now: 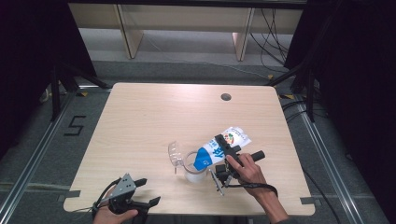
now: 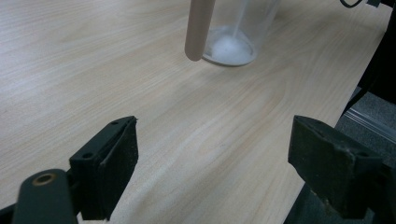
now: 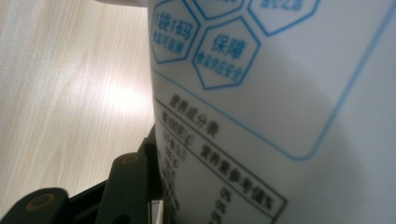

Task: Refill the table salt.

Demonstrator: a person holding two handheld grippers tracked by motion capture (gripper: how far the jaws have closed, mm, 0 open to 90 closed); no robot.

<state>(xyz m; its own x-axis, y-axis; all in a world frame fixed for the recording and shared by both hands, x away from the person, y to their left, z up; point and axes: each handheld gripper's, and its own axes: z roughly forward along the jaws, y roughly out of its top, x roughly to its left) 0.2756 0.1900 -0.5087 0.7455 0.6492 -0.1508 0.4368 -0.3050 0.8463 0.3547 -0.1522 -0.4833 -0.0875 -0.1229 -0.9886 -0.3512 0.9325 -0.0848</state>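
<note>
A white and blue printed bag [image 1: 225,144] is tilted with its blue end down over a clear cup [image 1: 194,169] near the table's middle front. My right gripper [image 1: 223,150] is shut on the bag's middle. In the right gripper view the bag's printed side [image 3: 280,93] presses against one black finger [image 3: 125,184]; the other finger is hidden behind it. The cup [image 2: 236,28] holds white powder [image 2: 229,48] at its bottom. My left gripper [image 1: 146,191] hovers at the table's front left edge, and its jaws [image 2: 212,154] stand wide open with nothing between them.
A clear plastic piece [image 1: 175,154] lies just left of the cup. A tan rod-like shape [image 2: 198,28] hangs in front of the cup in the left gripper view. The wooden table [image 1: 154,116] has a round hole [image 1: 226,97] at its far right.
</note>
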